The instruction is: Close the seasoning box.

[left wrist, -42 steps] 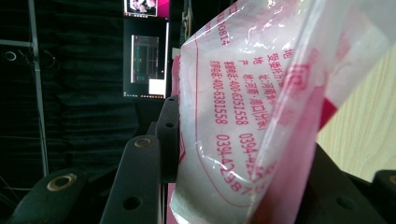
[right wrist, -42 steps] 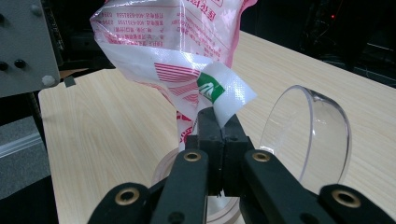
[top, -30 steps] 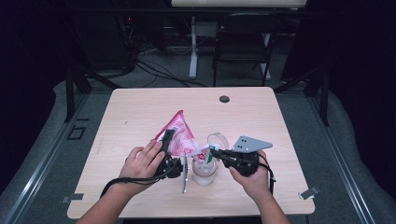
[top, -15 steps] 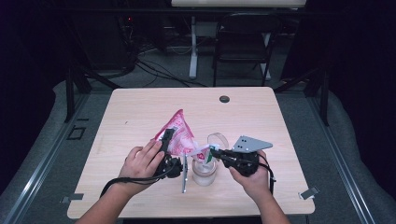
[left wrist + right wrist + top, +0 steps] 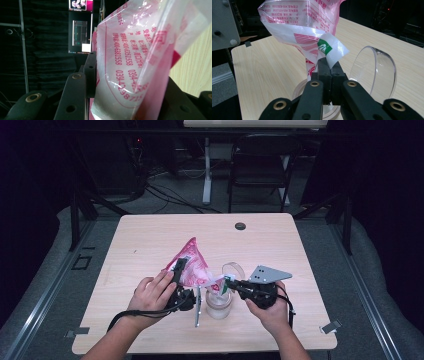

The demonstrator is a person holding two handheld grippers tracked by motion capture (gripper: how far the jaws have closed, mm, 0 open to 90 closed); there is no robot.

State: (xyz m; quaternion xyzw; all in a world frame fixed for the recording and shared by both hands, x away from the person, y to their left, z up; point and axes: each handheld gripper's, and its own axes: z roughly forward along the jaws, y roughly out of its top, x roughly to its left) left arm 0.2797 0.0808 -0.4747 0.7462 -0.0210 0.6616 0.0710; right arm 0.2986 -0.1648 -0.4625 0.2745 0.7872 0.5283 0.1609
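A pink and white plastic bag (image 5: 192,265) with red print is held up over the table between both grippers. My left gripper (image 5: 178,269) is shut on the bag's left side; in the left gripper view the bag (image 5: 130,57) sits squeezed between the black jaws. My right gripper (image 5: 229,284) is shut on the bag's white corner (image 5: 332,50) with a green logo. Below that corner stands a clear jar (image 5: 219,304) with its hinged clear lid (image 5: 373,72) swung open. The bag's lower tip hangs over the jar's mouth (image 5: 312,93).
A slim silver utensil (image 5: 198,306) lies on the wooden table (image 5: 150,240) just left of the jar. A small black round cap (image 5: 240,226) sits near the far edge. A chair (image 5: 260,165) and cables stand beyond the table.
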